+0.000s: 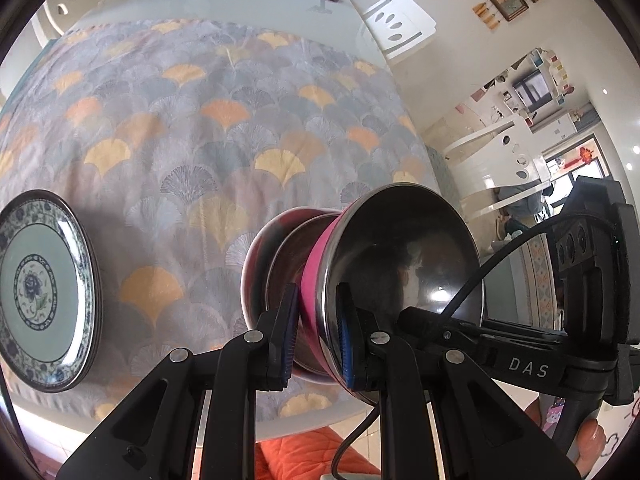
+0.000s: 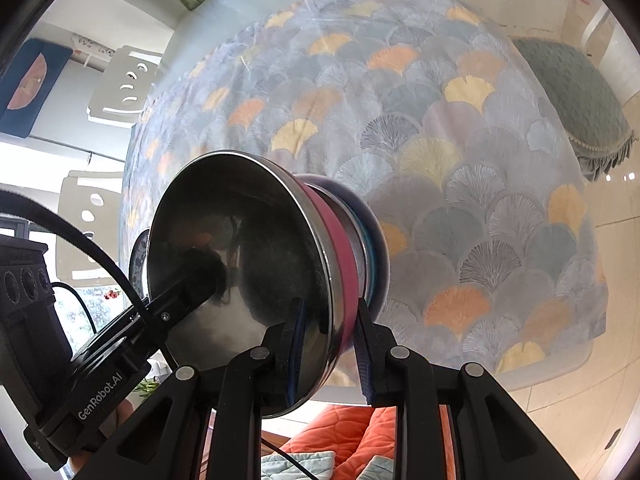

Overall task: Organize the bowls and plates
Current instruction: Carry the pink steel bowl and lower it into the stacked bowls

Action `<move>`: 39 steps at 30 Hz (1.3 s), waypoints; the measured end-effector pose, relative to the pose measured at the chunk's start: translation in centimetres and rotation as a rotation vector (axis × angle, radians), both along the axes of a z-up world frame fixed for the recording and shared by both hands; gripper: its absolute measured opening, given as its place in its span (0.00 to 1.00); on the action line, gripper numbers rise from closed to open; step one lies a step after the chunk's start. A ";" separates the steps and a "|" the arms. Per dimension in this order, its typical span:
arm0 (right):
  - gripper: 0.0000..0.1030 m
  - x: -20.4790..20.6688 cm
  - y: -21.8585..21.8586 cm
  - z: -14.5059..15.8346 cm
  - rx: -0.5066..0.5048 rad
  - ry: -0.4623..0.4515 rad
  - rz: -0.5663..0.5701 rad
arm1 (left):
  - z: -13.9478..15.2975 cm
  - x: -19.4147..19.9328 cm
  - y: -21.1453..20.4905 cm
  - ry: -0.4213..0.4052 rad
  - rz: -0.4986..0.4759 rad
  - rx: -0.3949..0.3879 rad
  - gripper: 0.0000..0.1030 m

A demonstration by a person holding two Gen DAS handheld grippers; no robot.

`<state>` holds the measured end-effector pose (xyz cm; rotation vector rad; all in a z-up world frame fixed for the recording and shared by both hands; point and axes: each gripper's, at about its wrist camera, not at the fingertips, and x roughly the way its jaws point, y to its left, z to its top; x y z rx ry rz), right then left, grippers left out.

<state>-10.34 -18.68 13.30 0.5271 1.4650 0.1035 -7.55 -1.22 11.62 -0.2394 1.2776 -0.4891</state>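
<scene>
- Through my left wrist camera I see the left gripper (image 1: pixel 318 332) clamped on the rim of a steel bowl with a pink outer band (image 1: pixel 400 272). One blue-padded finger presses the pink outside wall and the other sits inside the shiny interior.
- My right gripper (image 2: pixel 332 344) grips the same bowl at its opposite rim, again with one pad inside and one outside. In the left view, the right gripper's body appears across the bowl, lettered "DAS".
- The bowl appears tipped on its side in both views, its open mouth facing away from the table and its base pointing towards the cloth. It sits nested against a second bowl (image 1: pixel 276 248), which is darker and partly blurred. I cannot tell whether that second bowl rests on the table.
- Both bowls are over the near edge of a round table covered by a grey-blue tablecloth with yellow and orange fan leaves (image 1: pixel 208 128).
- A stack of blue-and-white patterned plates (image 1: pixel 44 296) sits on the cloth at the left of the left view, well apart from the bowls. From the right wrist view, only a sliver of the plates peeks out behind the bowl's rim.
- White chairs (image 1: pixel 400 24) stand around the table's far side, and an orange quilted cushion (image 2: pixel 348 428) lies below the near edge.
</scene>
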 end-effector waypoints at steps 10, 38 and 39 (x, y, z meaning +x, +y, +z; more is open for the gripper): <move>0.23 0.2 -0.3 -0.5 0.012 0.015 -0.001 | -0.7 0.8 0.7 0.003 0.037 0.043 0.18; 0.23 -1.7 0.6 8.3 -0.029 -0.243 -0.045 | 7.5 -0.8 5.2 -0.274 0.067 0.070 0.20; 0.23 -2.2 0.8 9.7 -0.047 -0.299 -0.047 | 9.1 -1.1 6.1 -0.313 0.086 0.069 0.20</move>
